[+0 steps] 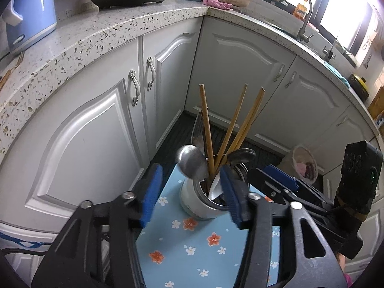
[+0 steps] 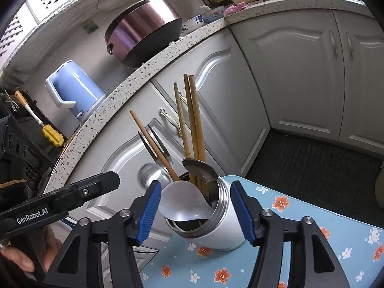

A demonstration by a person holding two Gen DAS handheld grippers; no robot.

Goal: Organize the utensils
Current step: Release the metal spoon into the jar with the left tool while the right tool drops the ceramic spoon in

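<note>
A white metal utensil holder (image 1: 200,204) stands on a blue flowered tabletop (image 1: 192,252); it also shows in the right wrist view (image 2: 216,223). It holds several wooden chopsticks (image 1: 230,129), a fork (image 1: 198,129), steel spoons (image 1: 190,162) and a white ladle (image 2: 182,204). My left gripper (image 1: 192,199) is open, its blue pads either side of the holder. My right gripper (image 2: 196,213) is open too, its pads flanking the holder without gripping it. The right gripper's body shows in the left wrist view (image 1: 300,192).
A speckled stone counter (image 1: 96,38) curves round white cabinets (image 1: 84,144). On it are a blue kettle (image 2: 72,88) and a rice cooker (image 2: 144,31). A dark floor mat (image 2: 312,163) lies below. A sink tap (image 1: 304,12) stands at the far right.
</note>
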